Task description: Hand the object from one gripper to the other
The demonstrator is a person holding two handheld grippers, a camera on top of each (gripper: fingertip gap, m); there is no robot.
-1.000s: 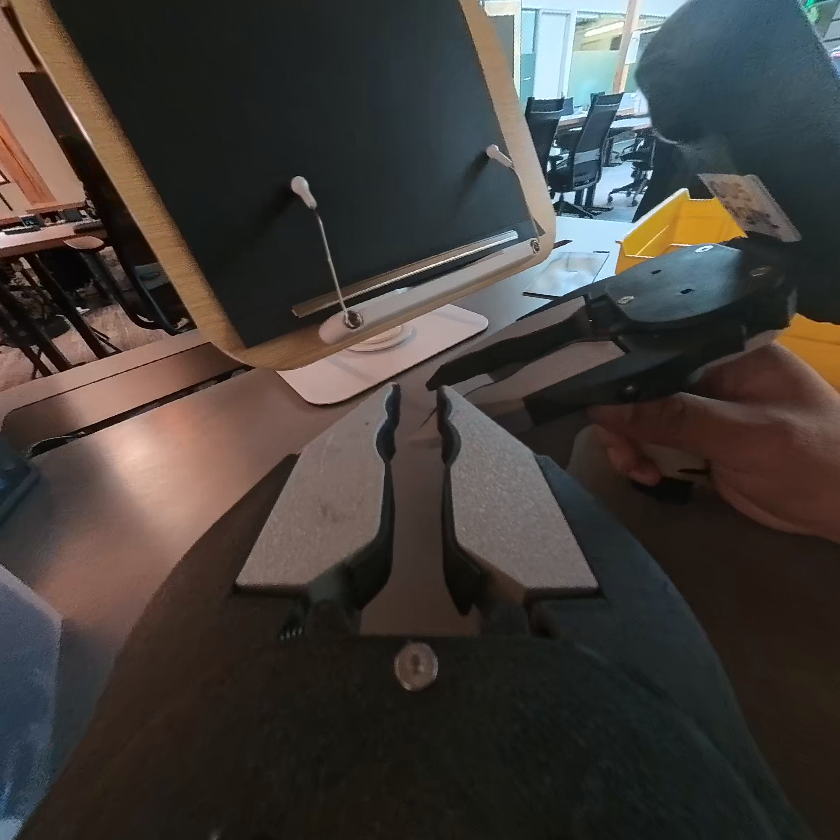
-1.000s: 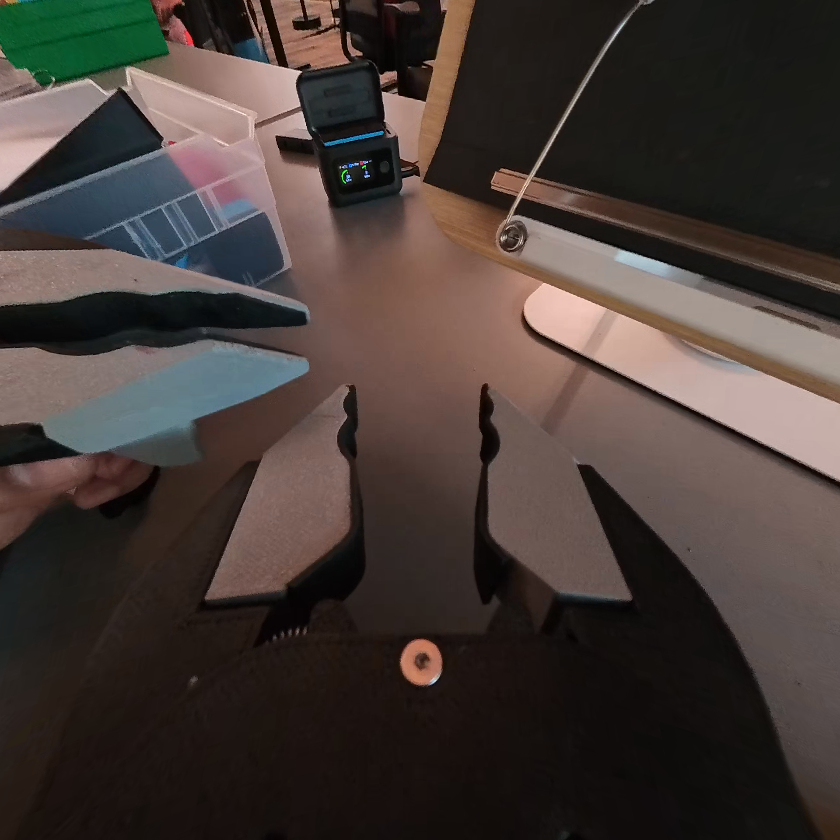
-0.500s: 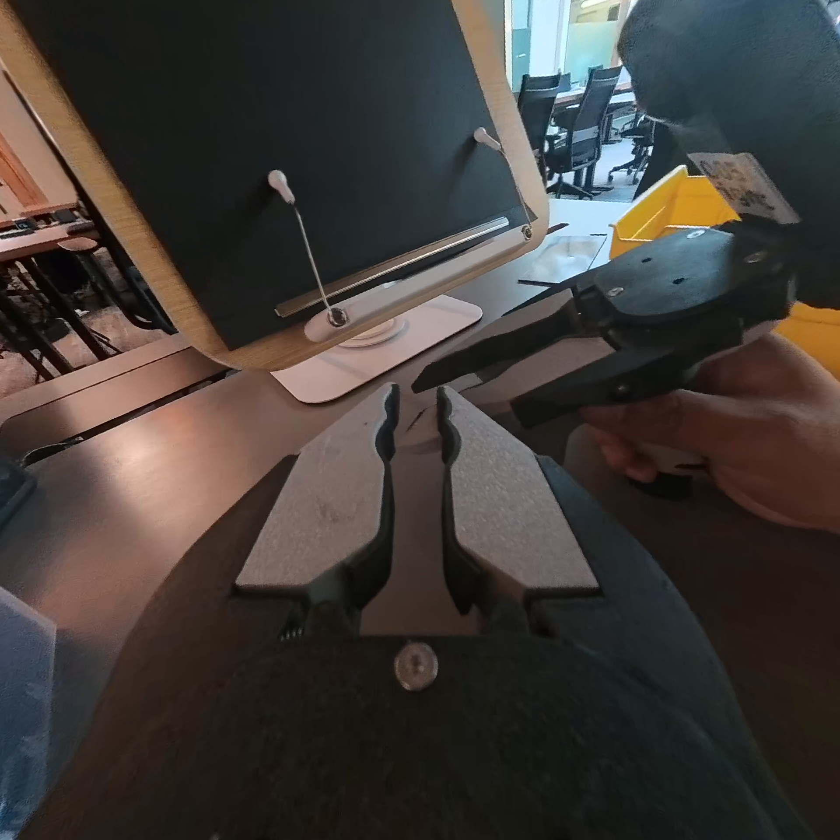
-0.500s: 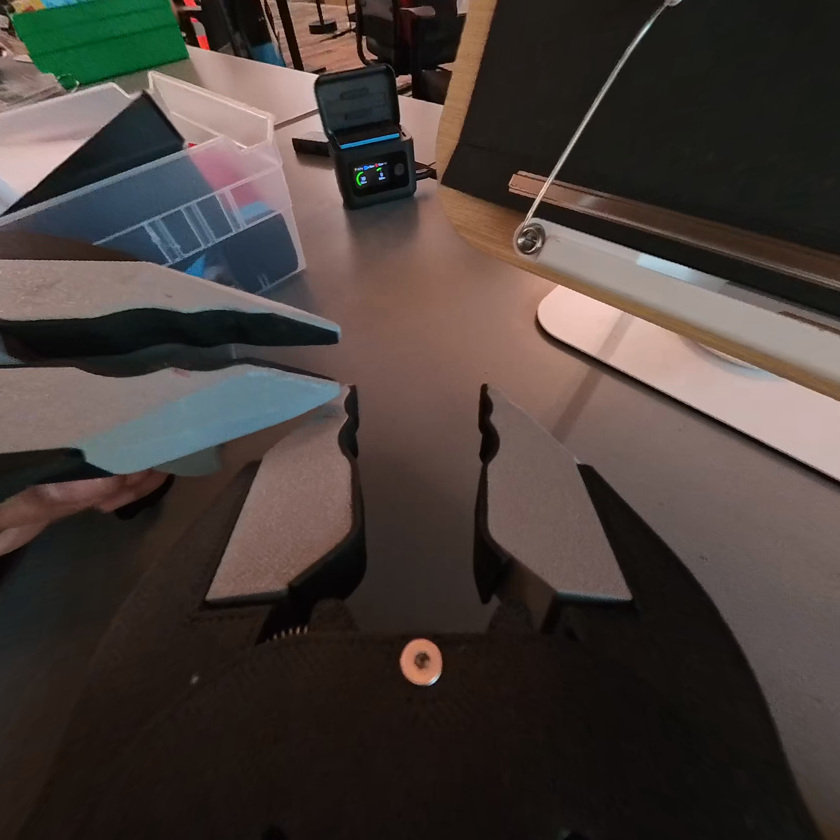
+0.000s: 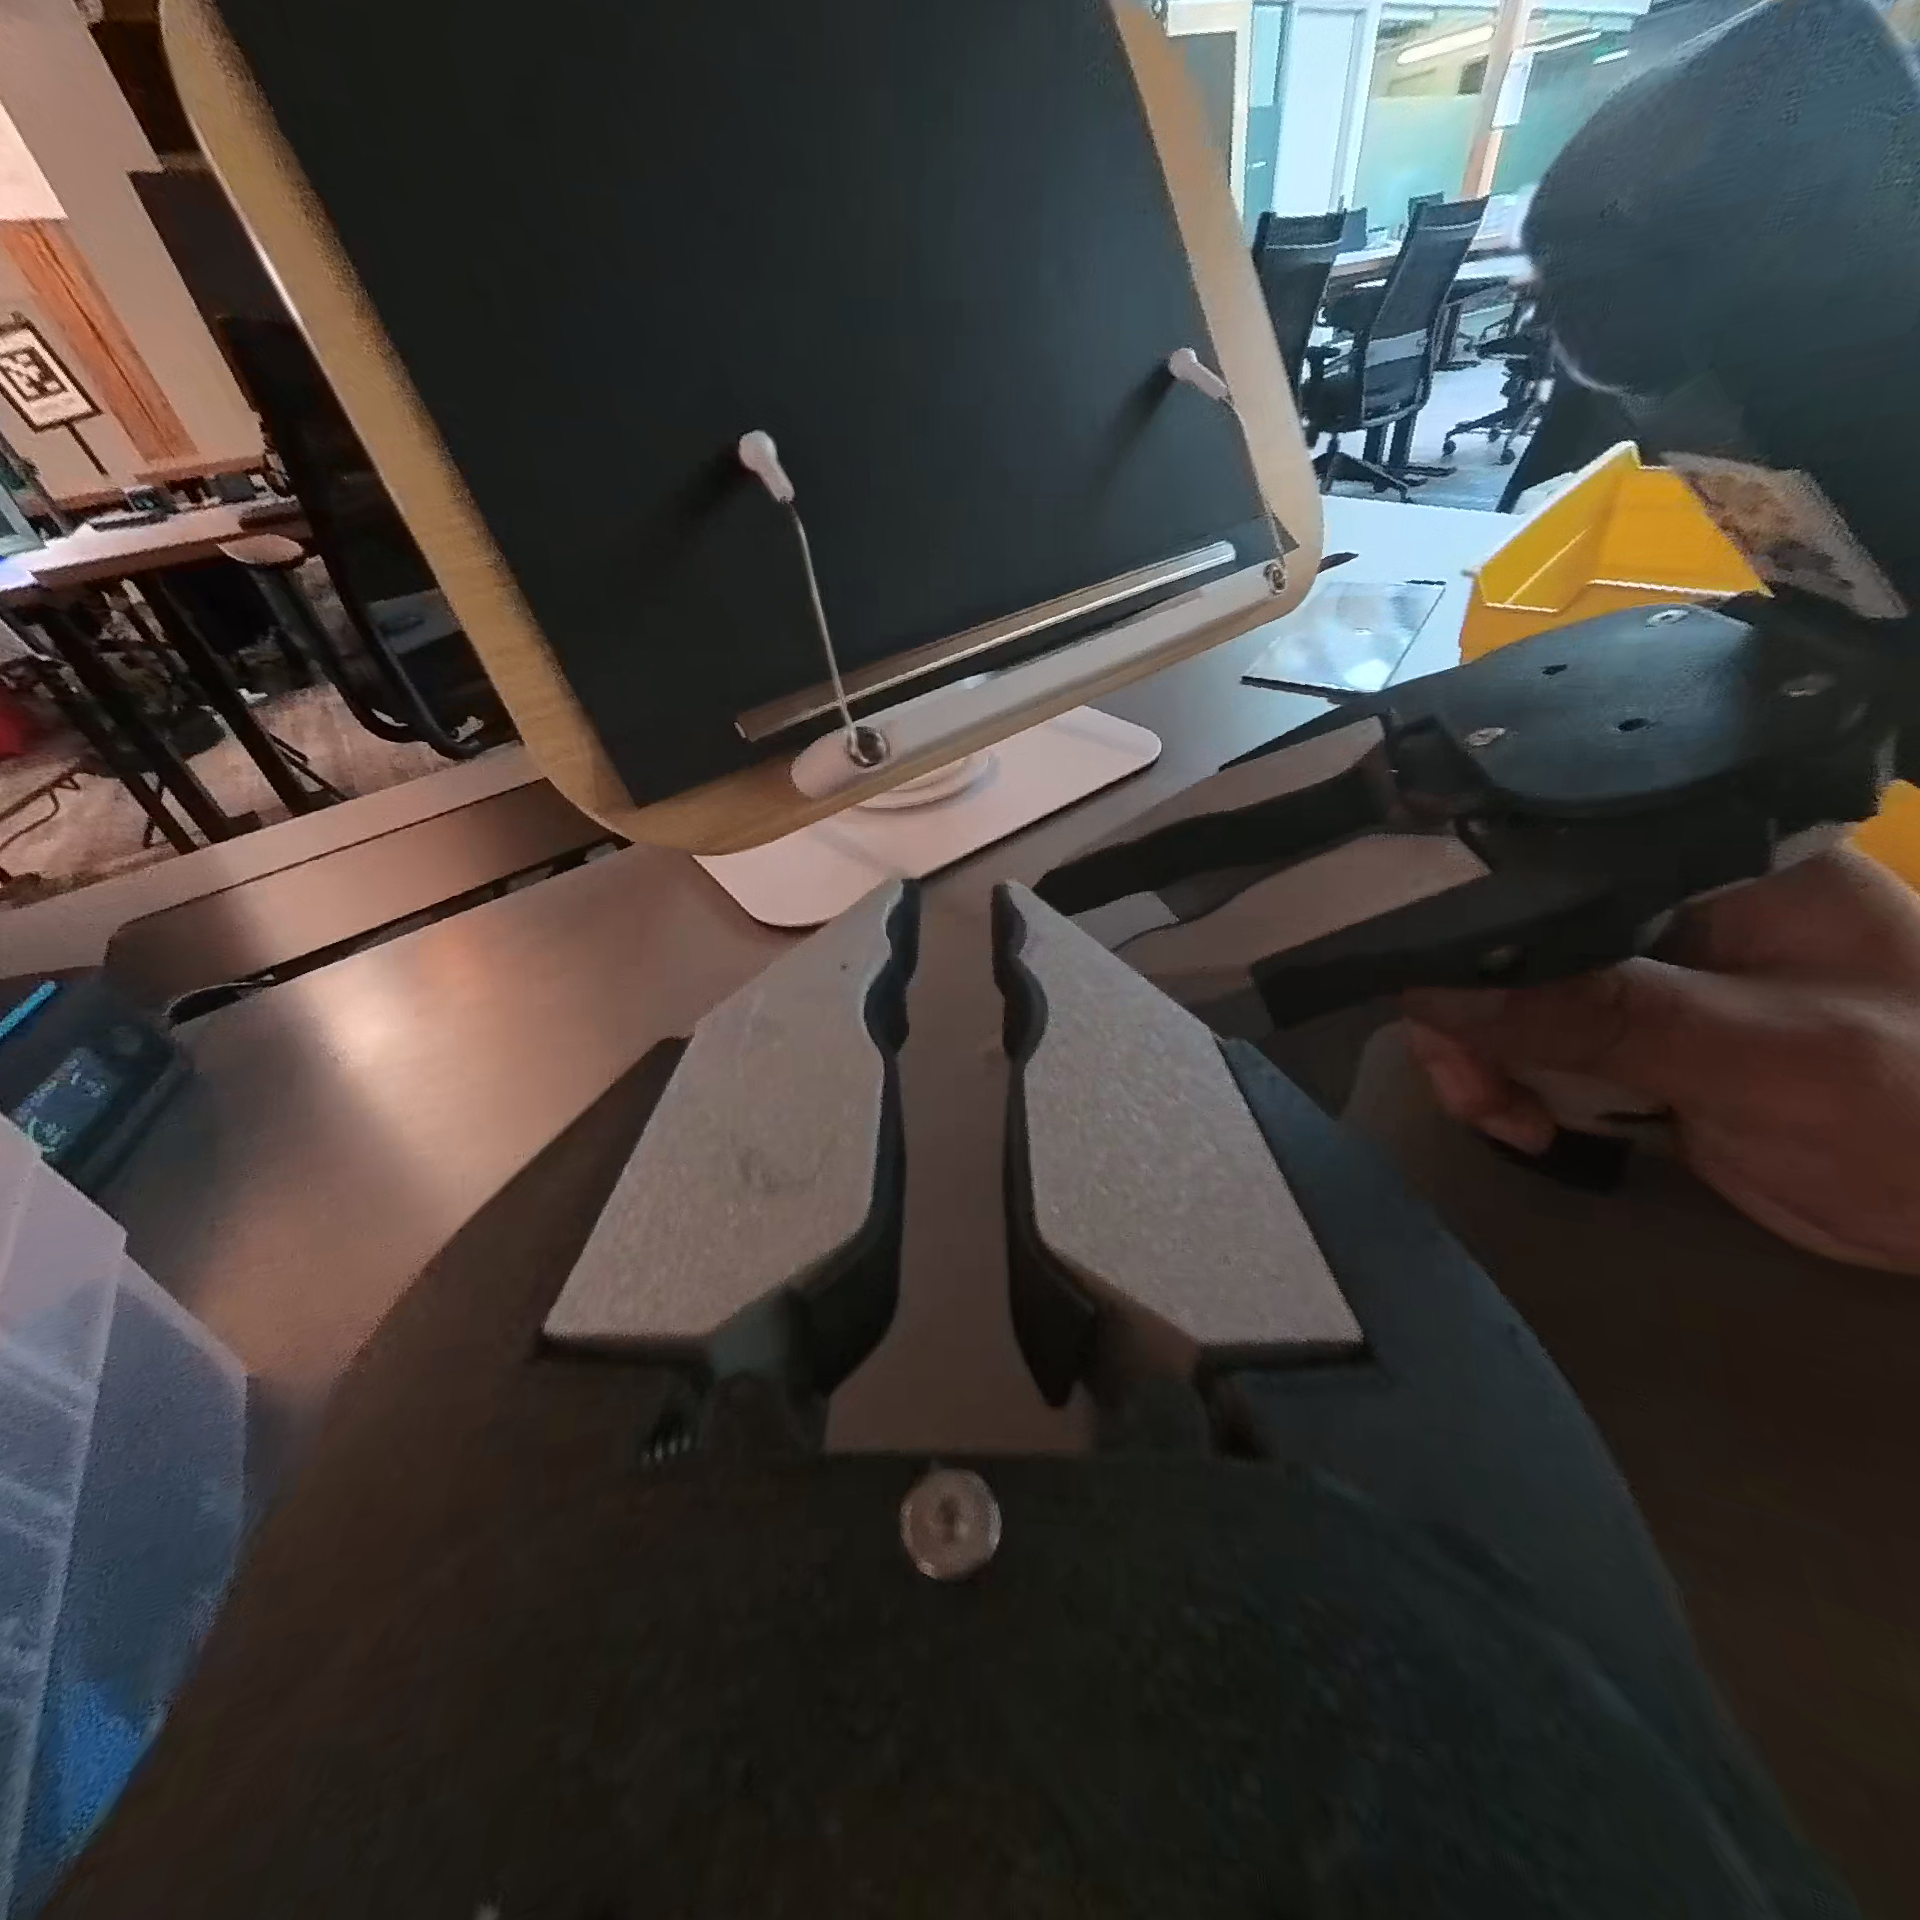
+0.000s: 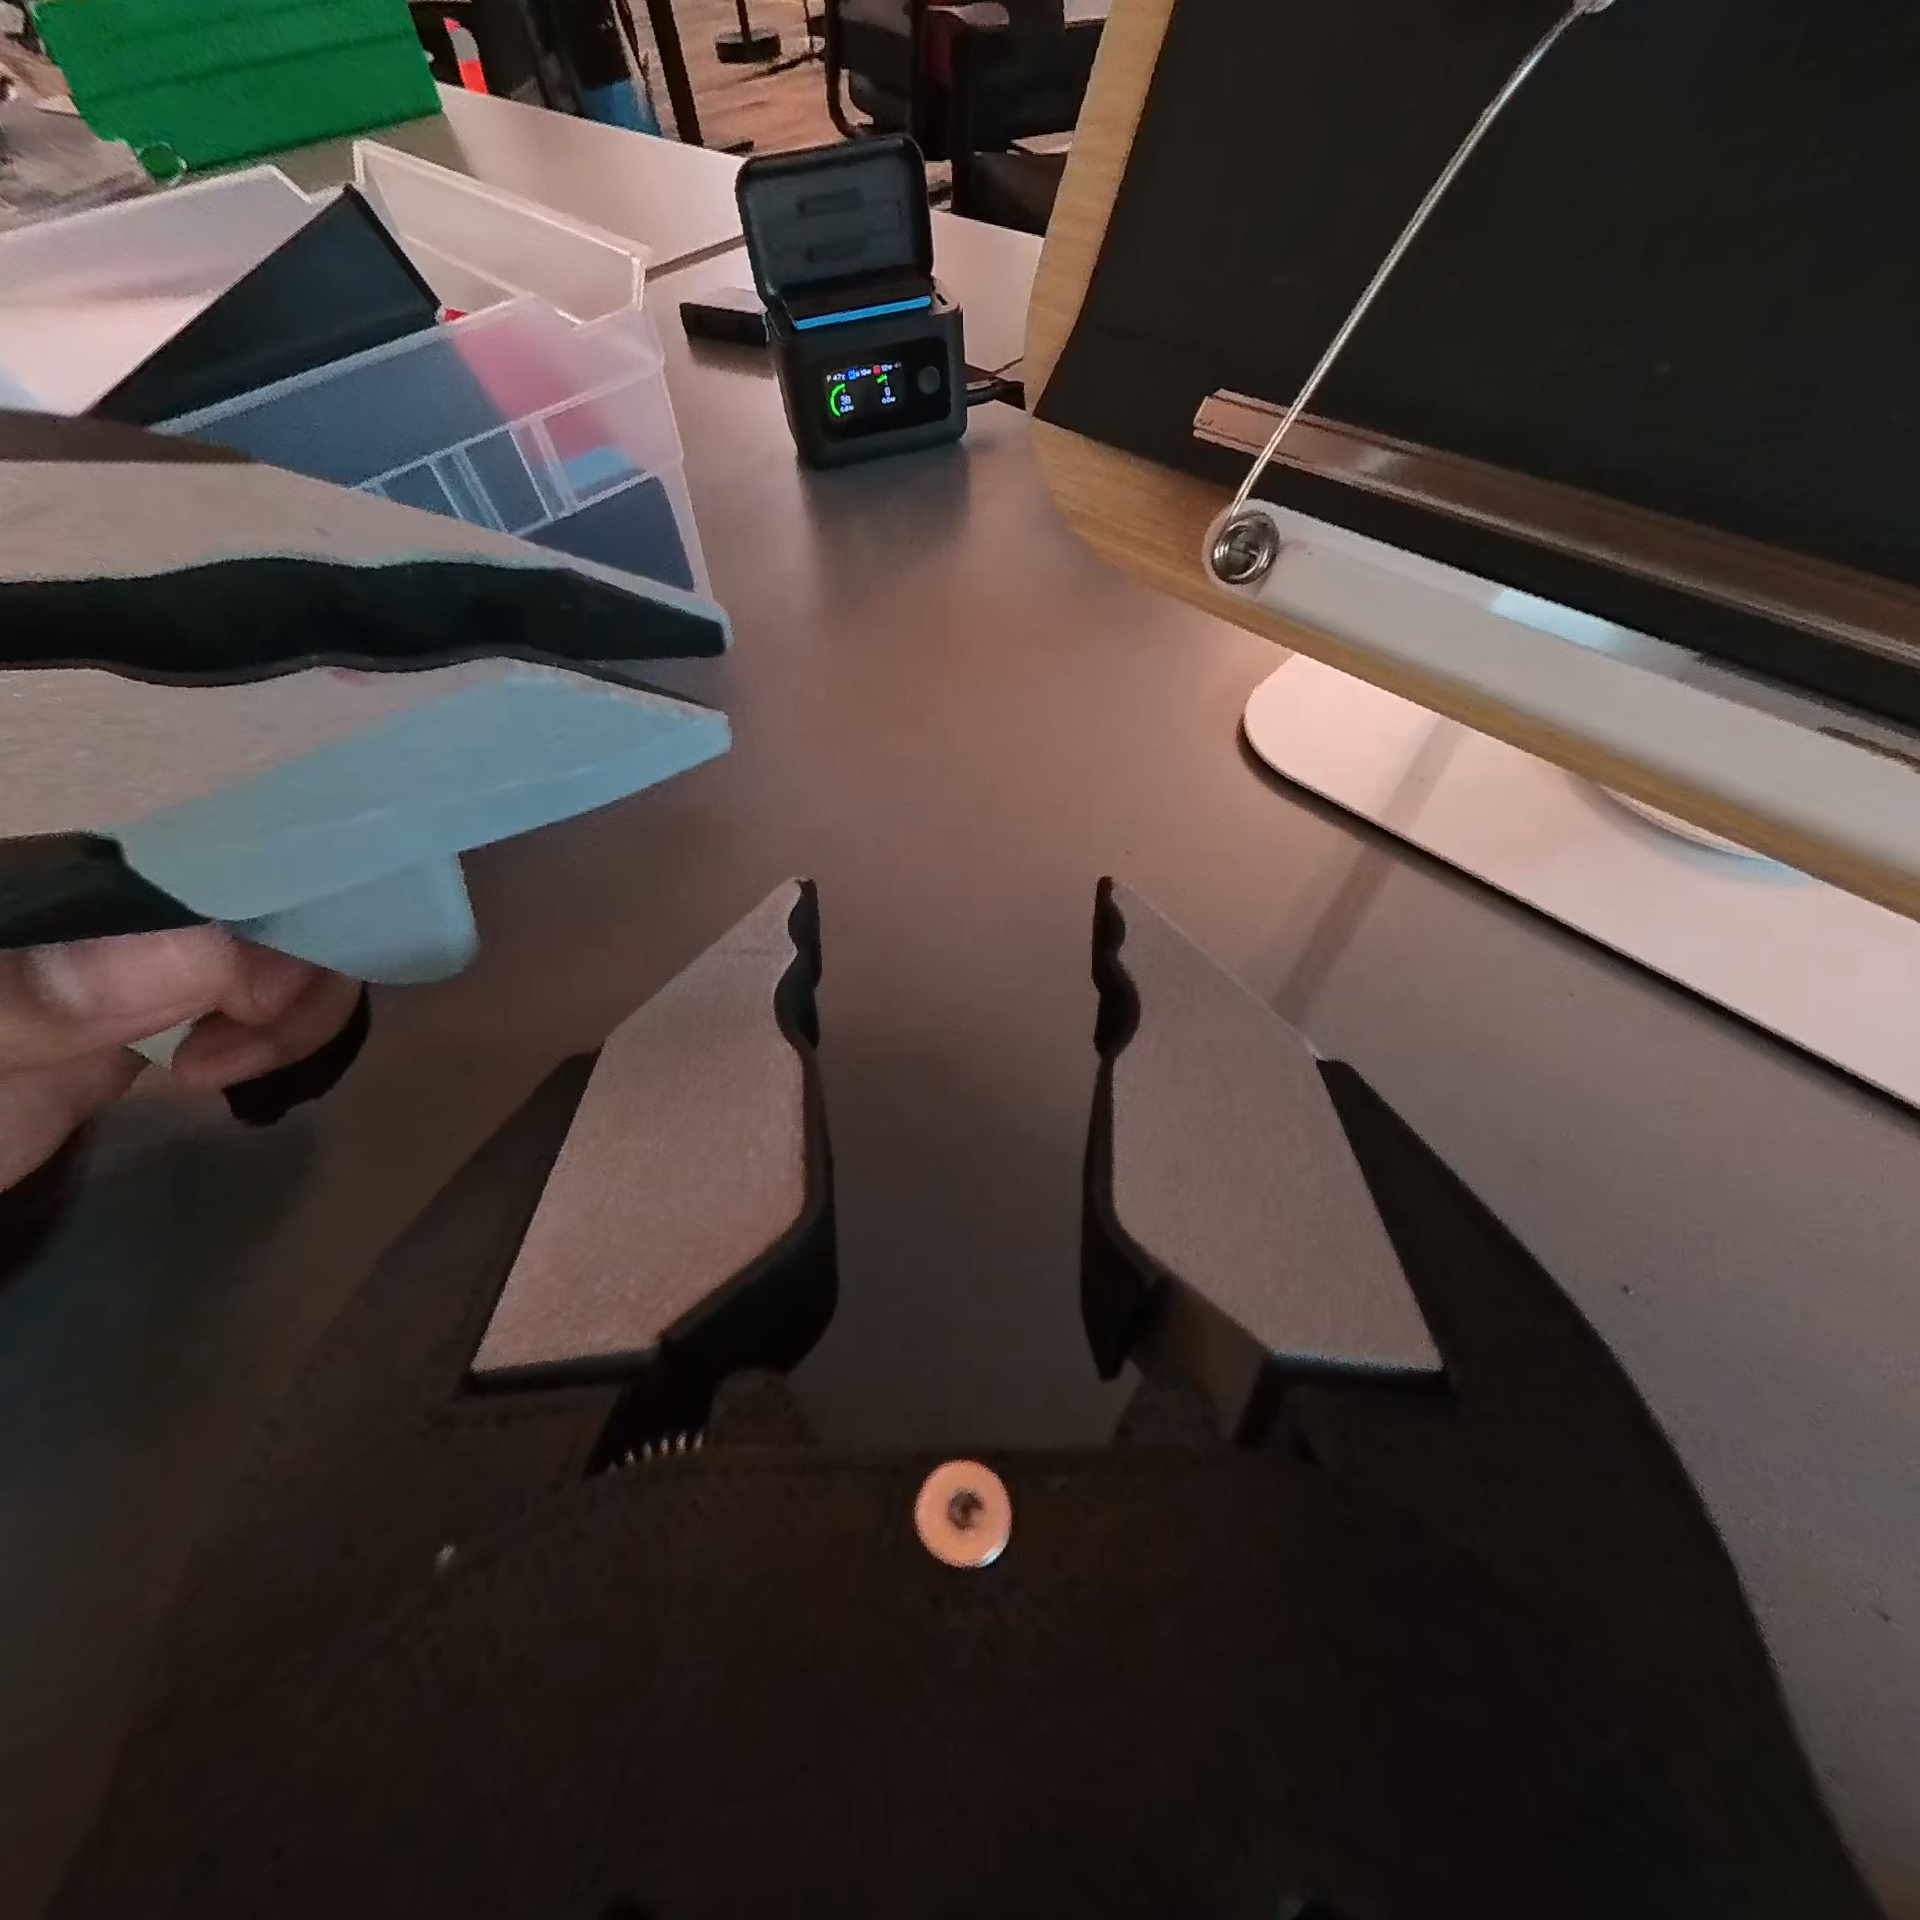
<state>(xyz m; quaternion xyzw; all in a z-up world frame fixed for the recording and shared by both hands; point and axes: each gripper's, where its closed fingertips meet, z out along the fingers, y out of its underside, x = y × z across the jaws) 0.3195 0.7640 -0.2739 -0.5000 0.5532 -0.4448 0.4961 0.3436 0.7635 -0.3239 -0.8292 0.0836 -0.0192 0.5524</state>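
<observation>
Object to be handed over: we cannot pick it out in either view, and we see nothing between either pair of fingers.

Our left gripper (image 5: 951, 899) points forward over the dark table (image 6: 935, 675). Its fingers are drawn close, leaving a slim gap through which the tabletop shows. In the right wrist view it comes in from the left edge, turned on its side so one finger lies above the other, with the left hand (image 6: 104, 1039) wrapped around the handle underneath.

Our right gripper (image 6: 951, 894) has its fingers spread wide with only bare tabletop between them. In the left wrist view it reaches in from the right, also turned on its side, its tips just beside the tips of the left one. The right hand (image 5: 1714, 1091) clasps the grip below it.

Ahead of both stands a tilted book stand (image 5: 727, 364) with a wooden rim, a black face and two wire page holders, on a white base (image 5: 935, 831). To the left on the table sit a clear plastic box (image 6: 468, 416) with dark and red contents and a small black device (image 6: 868, 364) with its lid up and a lit screen. A yellow bin (image 5: 1600, 551) sits off to the right. Beyond are a green crate (image 6: 239, 73), office chairs (image 5: 1392, 332) and glass partitions.
</observation>
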